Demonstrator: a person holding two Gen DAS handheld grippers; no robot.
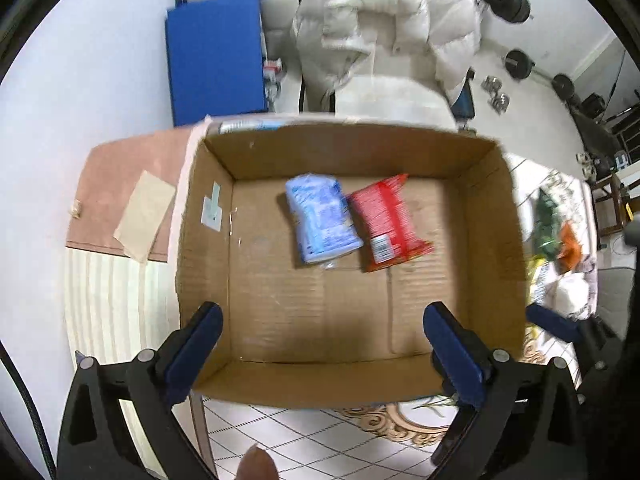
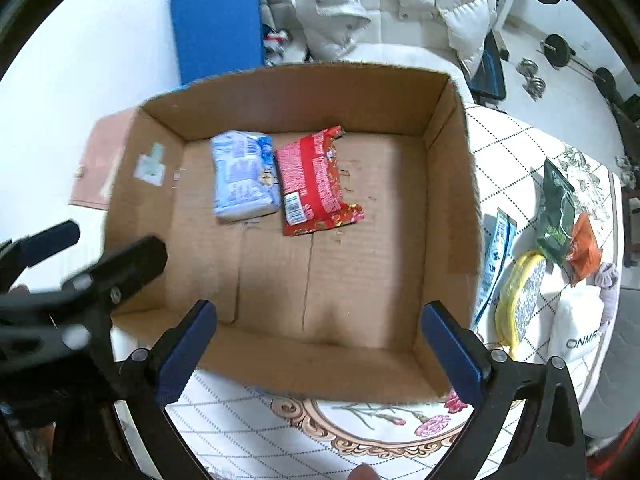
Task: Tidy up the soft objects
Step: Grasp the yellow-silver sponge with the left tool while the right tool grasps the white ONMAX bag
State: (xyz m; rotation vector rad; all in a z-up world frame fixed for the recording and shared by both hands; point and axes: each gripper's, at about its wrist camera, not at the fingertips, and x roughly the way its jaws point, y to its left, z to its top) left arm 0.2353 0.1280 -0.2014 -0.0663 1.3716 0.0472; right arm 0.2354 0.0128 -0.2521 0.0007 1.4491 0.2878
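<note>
An open cardboard box (image 1: 492,216) (image 2: 452,200) stands on the table. Inside lie a light blue soft pack (image 1: 322,218) (image 2: 244,174) and a red snack pack (image 1: 386,228) (image 2: 314,182), side by side near the far wall. My left gripper (image 1: 322,344) is open and empty above the box's near edge. My right gripper (image 2: 318,340) is open and empty over the near wall. The left gripper's fingers (image 2: 48,240) show at the left of the right wrist view. More soft packs lie right of the box: green (image 2: 556,212), orange (image 2: 584,250), yellow (image 2: 518,300), white (image 2: 576,328), blue strip (image 2: 496,256).
The table has a white patterned cloth (image 2: 320,432). A pink mat (image 1: 120,184) with a brown paper piece (image 1: 146,216) lies left of the box. Behind stand a chair with a white puffy jacket (image 1: 384,36), a blue board (image 1: 216,56) and weights (image 1: 516,0) on the floor.
</note>
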